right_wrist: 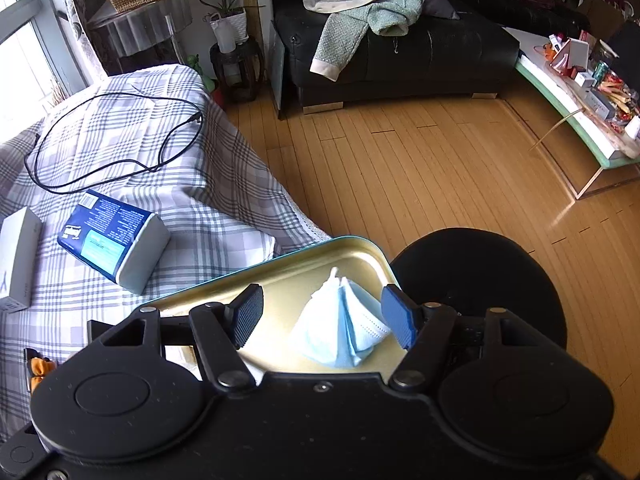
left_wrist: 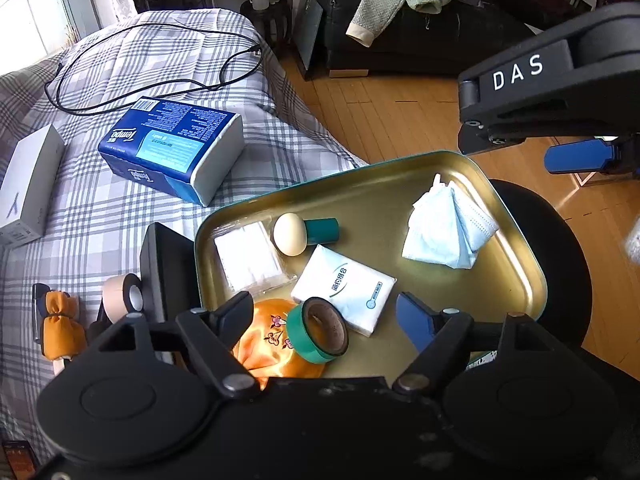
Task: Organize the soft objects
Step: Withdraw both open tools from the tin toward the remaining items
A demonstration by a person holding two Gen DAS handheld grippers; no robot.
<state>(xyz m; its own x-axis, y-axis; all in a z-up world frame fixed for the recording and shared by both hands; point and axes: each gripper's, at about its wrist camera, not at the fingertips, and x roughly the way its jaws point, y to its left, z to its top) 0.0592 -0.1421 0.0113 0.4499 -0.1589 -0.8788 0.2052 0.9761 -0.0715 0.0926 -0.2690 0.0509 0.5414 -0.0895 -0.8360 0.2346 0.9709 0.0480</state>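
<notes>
A black cable (left_wrist: 152, 68) is lying in a loop on the checked bedcover (left_wrist: 120, 208), and a white box (left_wrist: 28, 188) is sitting near its left edge. A green jumper (right_wrist: 368, 20) is hanging over the black sofa (right_wrist: 420, 56), and a potted plant (right_wrist: 228, 20) is standing beside it.

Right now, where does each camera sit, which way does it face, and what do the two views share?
Left wrist: on the left gripper, angled down at the gold tray; its open jaws show, with the right gripper upper right.
Right wrist: on the right gripper, angled down at the tray's far end; its open jaws flank the blue face mask.
Shared: tray, mask, blue tissue pack.
</notes>
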